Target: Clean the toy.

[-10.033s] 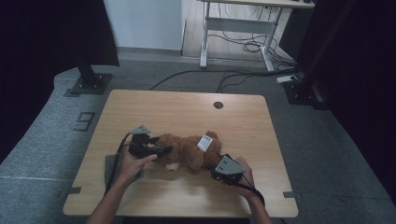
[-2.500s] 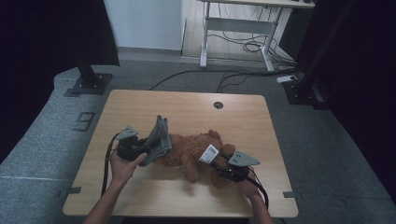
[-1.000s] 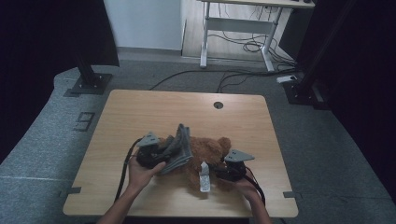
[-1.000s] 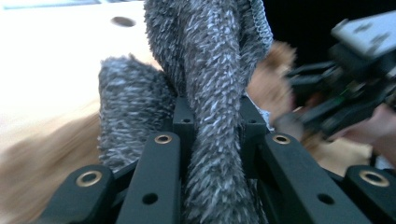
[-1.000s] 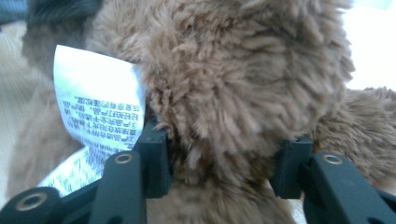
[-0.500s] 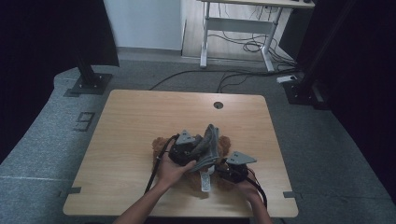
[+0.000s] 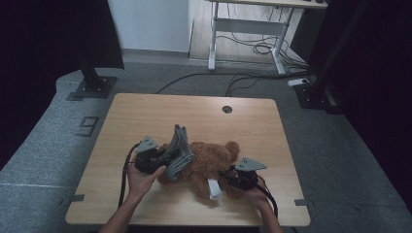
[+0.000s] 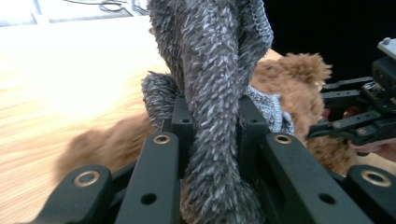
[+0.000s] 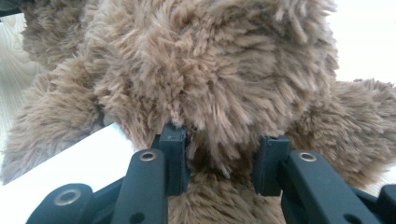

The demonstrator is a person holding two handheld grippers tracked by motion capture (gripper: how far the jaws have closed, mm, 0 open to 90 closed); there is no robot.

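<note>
Dim room, grey carpet, dark curtains either side; a white desk frame (image 7: 248, 29) with loose cables stood at the back. My work surface was a wooden table (image 7: 194, 114) with a small round grommet (image 7: 227, 109) near its far edge.

On the near half of the table I saw a brown teddy bear (image 7: 214, 162) lying flat, its white label (image 7: 213, 188) sticking out toward me. A grey knitted garment (image 7: 179, 151) was draped partly over the bear's left side and rose in a bunched fold above it.

Left gripper (image 7: 154, 162): clenched on the grey knit. From its own view I noted the fuzzy fabric (image 8: 212, 116) pinched as a thick upright bundle between the two black jaws, bear fur (image 8: 299, 88) behind it, and the other gripper (image 8: 359, 116) further off to the right.

Right gripper (image 7: 232, 177): at the bear's right side, near the label. Its jaws had just been closing, and I found brown fur (image 9: 219, 93) caught between the pads, so it was grasping part of the bear. Which limb, I couldn't tell; fur covered nearly everything ahead of the jaws.

Both hands rested low over the table, bear between them.
</note>
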